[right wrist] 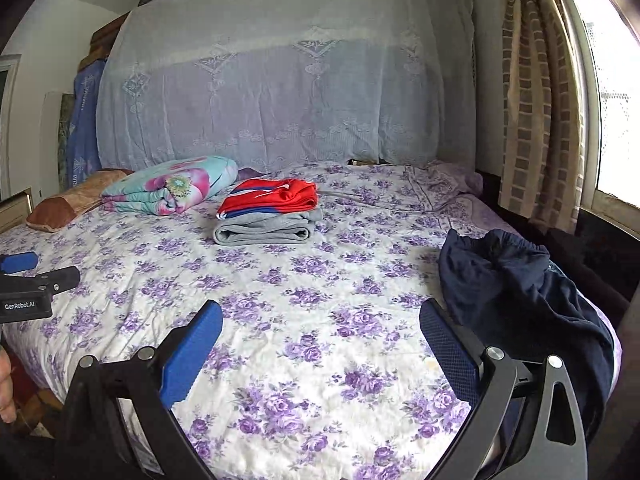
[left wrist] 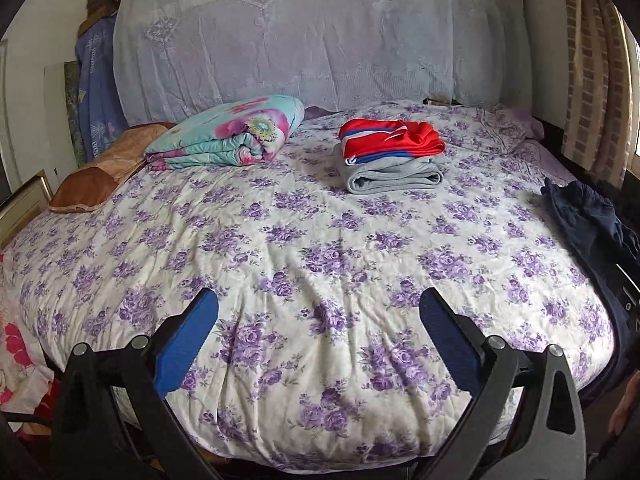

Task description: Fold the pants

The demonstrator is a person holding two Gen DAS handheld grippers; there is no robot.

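Navy pants (right wrist: 520, 300) crumpled at bed (right wrist: 320, 320) edge; left claw (left wrist: 319, 332), right claw (right wrist: 320, 340) both spread, hovering, empty.

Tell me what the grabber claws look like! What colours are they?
Each has two flat blue ribbed pads on black jointed linkages with round silver pins. The left gripper and right gripper look alike. One body seen in the right wrist view carries white "GenRobot.AI" lettering.

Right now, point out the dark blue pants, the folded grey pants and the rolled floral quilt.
dark blue pants (right wrist: 520, 292), right wrist view, middle of the crumpled heap.
folded grey pants (right wrist: 264, 234), right wrist view, front folded edge.
rolled floral quilt (left wrist: 224, 136), left wrist view, top of the roll.
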